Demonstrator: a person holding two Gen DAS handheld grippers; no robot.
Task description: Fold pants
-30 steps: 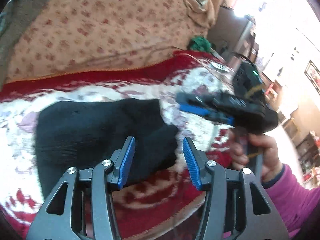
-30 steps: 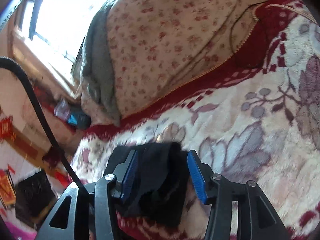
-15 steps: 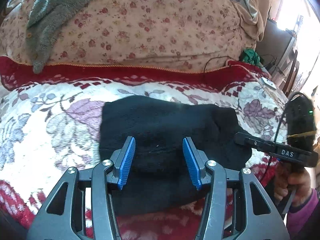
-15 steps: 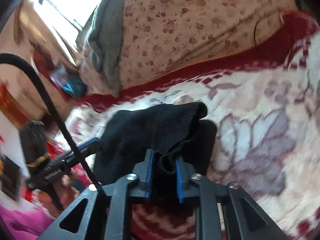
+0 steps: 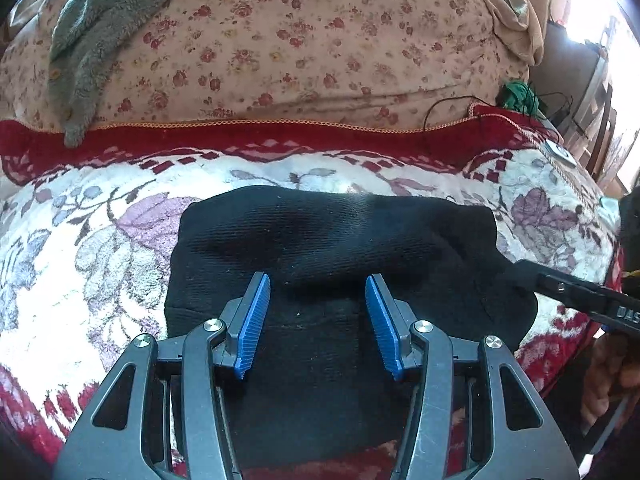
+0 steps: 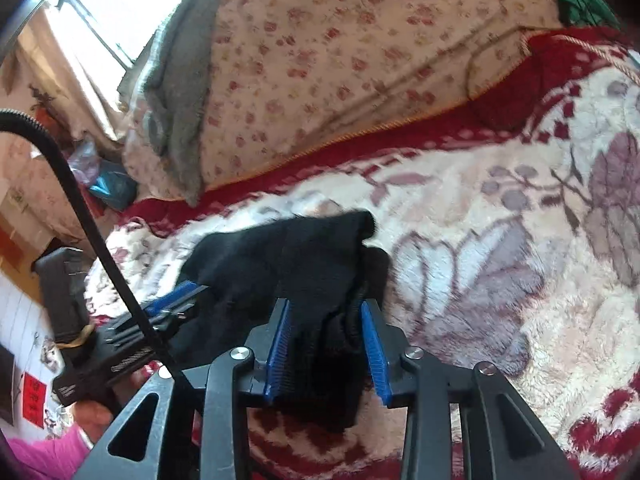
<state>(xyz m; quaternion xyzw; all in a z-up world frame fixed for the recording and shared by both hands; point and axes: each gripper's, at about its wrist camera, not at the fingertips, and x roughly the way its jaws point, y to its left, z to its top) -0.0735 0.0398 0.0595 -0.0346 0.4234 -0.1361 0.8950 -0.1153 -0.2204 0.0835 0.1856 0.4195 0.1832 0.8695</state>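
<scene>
Holding the pants edge in your right gripper steadies the fold on the bed while your left gripper hovers with jaws wide.

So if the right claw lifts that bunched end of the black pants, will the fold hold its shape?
Probably not. The black pants look like soft knit and already sag and bunch between the right claw pads, so they would likely droop. The fuzzy blanket may drag on them.
</scene>
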